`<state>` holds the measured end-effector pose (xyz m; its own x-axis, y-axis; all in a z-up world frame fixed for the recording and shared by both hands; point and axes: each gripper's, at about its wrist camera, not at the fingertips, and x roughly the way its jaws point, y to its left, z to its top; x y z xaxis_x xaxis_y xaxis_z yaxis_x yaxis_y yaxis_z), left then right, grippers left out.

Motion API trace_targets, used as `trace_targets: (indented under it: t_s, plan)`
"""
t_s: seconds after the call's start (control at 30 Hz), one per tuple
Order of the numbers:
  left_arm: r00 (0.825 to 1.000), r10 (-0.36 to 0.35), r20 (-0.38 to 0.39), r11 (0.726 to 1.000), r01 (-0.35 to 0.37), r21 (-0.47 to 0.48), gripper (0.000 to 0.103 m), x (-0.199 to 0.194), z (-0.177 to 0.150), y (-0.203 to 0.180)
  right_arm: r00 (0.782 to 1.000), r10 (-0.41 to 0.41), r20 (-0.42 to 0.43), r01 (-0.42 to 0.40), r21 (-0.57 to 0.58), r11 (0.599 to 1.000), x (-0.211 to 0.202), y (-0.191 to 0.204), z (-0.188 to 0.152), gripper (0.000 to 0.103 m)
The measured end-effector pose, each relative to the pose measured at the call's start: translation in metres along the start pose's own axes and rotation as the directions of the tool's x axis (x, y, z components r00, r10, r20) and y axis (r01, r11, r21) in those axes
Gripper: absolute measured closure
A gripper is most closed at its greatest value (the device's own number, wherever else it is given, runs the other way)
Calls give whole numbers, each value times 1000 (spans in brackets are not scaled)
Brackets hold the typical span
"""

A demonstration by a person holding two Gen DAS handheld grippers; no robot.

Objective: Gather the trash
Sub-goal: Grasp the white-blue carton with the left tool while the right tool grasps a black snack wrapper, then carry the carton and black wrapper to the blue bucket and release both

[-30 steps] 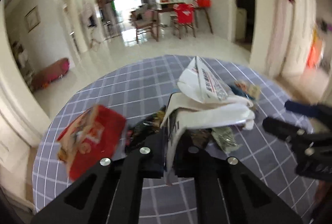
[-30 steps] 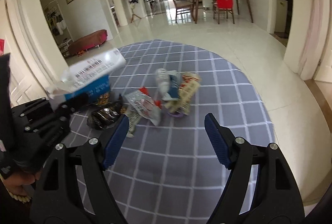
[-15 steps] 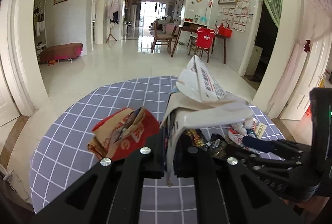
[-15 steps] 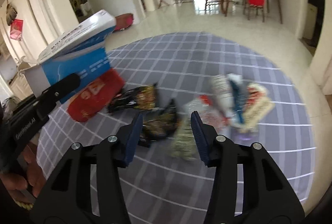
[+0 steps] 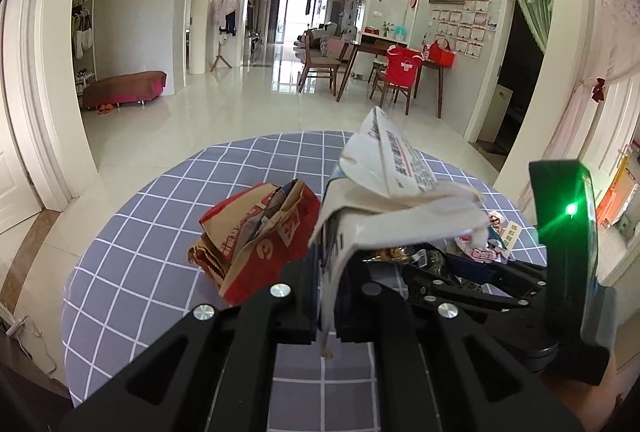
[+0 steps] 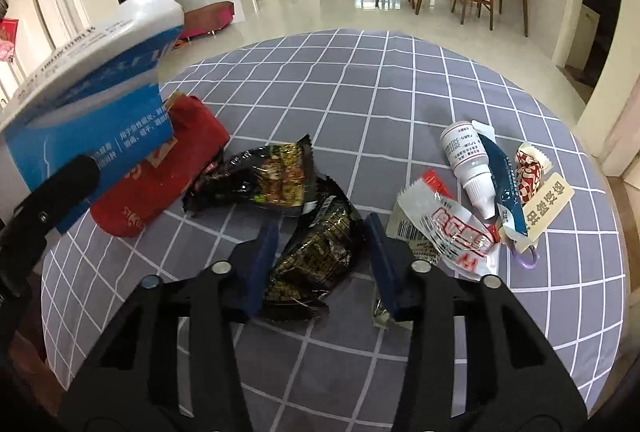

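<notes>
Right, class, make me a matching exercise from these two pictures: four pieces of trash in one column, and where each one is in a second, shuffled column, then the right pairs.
Things:
1. blue-and-white carton
2. black snack wrapper
3. red paper bag
4. small white dropper bottle

Places:
A. lying on the checked cloth, beside the carton
B. pinched in the left claw, off the table
C. lying among the wrappers on the right of the table
D. between the closing fingers of the right claw

Pairs: 1-B, 2-D, 3-A, 4-C
</notes>
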<state>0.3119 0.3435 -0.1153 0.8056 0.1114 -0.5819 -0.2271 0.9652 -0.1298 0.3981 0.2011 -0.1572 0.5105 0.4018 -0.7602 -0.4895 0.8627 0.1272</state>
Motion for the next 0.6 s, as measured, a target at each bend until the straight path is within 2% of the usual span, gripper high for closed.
trace_targets:
  t_s: [0.07, 0.17, 0.37, 0.6]
  plan:
    - [1000, -9, 2, 1000, 9, -1, 98, -5, -2, -2, 1000, 11, 6, -11, -3, 1000, -5, 0, -5, 72]
    - [1000, -14, 6, 1000, 14, 5, 98, -13, -2, -8, 999, 31, 19, -31, 7, 1000, -15, -4, -14, 79]
    - [999, -36, 20, 999, 36, 15, 97, -32, -4, -21, 991, 97, 89, -102, 55, 993, -59, -19, -27, 80]
    - [994, -102, 28, 993, 100, 56, 98, -62, -10, -67, 972, 130, 194, -155, 123, 980, -129, -54, -47, 80]
